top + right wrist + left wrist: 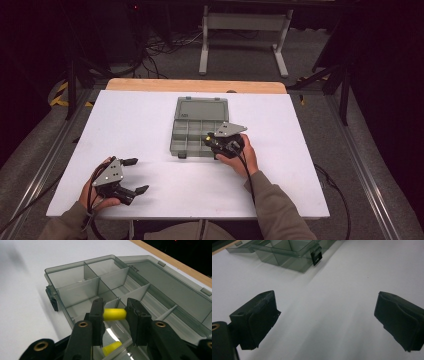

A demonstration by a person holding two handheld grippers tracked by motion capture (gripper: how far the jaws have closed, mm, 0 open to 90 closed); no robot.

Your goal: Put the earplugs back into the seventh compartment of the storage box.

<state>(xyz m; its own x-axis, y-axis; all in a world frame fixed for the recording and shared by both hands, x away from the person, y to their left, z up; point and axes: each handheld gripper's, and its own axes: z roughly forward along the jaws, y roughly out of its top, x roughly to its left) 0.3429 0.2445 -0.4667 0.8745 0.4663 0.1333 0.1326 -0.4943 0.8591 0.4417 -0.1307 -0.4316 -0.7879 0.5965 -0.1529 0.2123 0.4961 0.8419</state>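
Saw a white table top point(150, 125), bare over most of its surface. Noted a wooden strip point(195, 85) along its far edge, touching the white sheet. Beyond it, found a grey floor point(240, 55) with a bundle of dark cables point(165, 45) lying loose. Counted one pale metal frame point(245, 22) standing upright at the back, on two feet. Spotted yellow-and-black tape point(60, 95) left of the table, and a metal rail point(360, 170) at the right.
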